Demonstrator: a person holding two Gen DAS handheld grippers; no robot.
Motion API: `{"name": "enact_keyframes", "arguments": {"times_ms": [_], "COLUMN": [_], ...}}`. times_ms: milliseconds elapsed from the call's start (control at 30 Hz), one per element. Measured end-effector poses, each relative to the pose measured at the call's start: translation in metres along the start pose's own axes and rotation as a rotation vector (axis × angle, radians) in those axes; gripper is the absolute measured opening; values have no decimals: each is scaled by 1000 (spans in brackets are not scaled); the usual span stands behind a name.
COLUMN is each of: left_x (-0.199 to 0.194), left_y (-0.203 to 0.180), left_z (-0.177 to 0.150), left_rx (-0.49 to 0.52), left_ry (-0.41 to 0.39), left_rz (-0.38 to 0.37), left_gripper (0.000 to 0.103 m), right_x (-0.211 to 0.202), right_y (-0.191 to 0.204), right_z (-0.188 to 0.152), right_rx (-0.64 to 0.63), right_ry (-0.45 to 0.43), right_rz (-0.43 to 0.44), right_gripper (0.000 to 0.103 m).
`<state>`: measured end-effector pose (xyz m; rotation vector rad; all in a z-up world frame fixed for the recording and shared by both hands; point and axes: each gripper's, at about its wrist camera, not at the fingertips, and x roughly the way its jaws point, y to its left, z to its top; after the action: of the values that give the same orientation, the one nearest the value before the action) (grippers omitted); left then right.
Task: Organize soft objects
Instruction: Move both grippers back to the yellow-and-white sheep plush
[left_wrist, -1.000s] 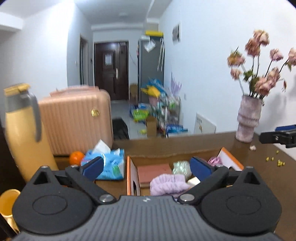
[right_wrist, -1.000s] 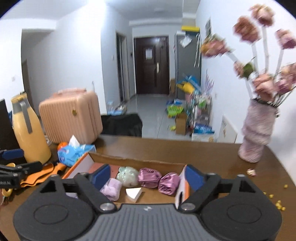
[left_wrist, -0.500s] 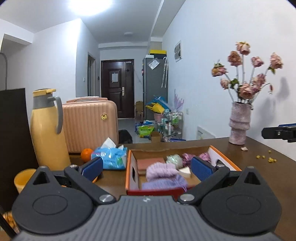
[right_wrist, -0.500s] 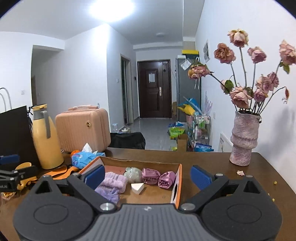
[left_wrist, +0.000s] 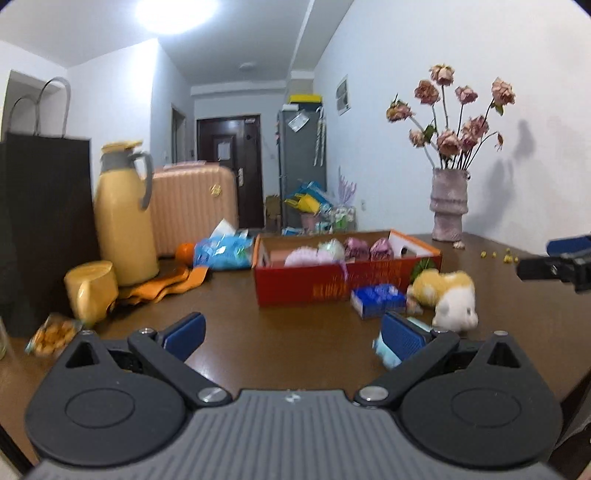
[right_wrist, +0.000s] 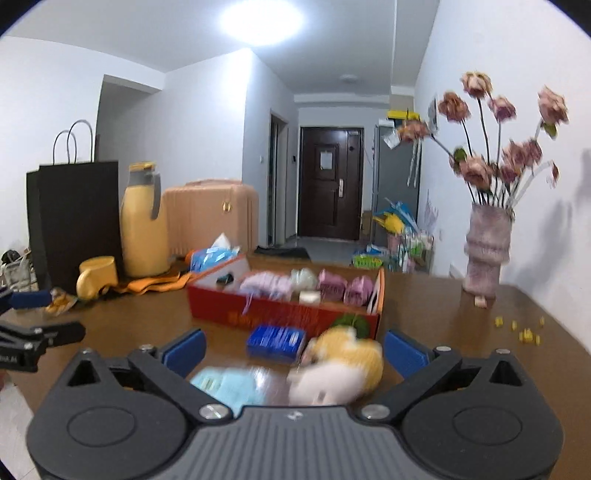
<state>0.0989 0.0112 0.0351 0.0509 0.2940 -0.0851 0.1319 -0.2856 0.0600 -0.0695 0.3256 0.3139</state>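
One plush toy lies between the right claw's open jaws.

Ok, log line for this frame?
left gripper: open, empty | right gripper: open, over plush | plush, blue pack: on table outside box

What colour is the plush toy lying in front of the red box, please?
Yellow-orange and white; the plush toy shows most sharply in the left wrist view, near the red box.
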Motion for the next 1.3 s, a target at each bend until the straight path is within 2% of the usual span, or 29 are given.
{"name": "enact_keyframes", "arguments": {"times_ms": [133, 200, 267, 367, 500, 533, 600, 700, 967, 1067, 1200, 1267, 1300], "left_x": [-5, -3, 1, 11, 26, 31, 41, 56, 105, 126, 152, 162, 166], "left_y": [7, 8, 6, 3, -2, -3, -7, -14, -46, -53, -61, -66, -68], "left_z": [-20, -25, -27, -28, -28, -27, -24, -16, 9, 16, 20, 23, 26], "left_rx": [-62, -66, -53, -50, -48, -45, -42, -42, 27, 29, 29, 41, 46], "left_ry": [100, 124, 133, 148, 185, 196, 212, 221, 253, 265, 305, 318, 319], "left_rz": [-43, -58, -45, -50, -60, -65, -82, -118, -177, -175, -160, -153, -152], "left_gripper": [103, 103, 103, 103, 103, 103, 103, 103, 103, 103, 103, 103, 103], "right_x": [-21, -26, -27, -25, -13, -8, 2, 20, 69, 98, 138, 152, 158], "right_y": [8, 8, 8, 4, -7, -9, -13, -21, -47, -57, -61, -58, -57], "right_z": [-34, -44, -48, -46, -45, -45, -43, -41, -29, -27, -26, -25, -25], "right_rx": [75, 98, 98, 108, 161, 163, 165, 180, 253, 303, 315, 279, 248], "right_ry": [42, 65, 90, 79, 78, 86, 108, 142, 160, 194, 237, 249, 261], "right_rz": [7, 14, 8, -25, -16, -14, -5, -5, -8, -45, -32, -45, -47], "right_gripper": [103, 103, 103, 103, 102, 100, 89, 84, 84, 87, 87, 84, 75]}}
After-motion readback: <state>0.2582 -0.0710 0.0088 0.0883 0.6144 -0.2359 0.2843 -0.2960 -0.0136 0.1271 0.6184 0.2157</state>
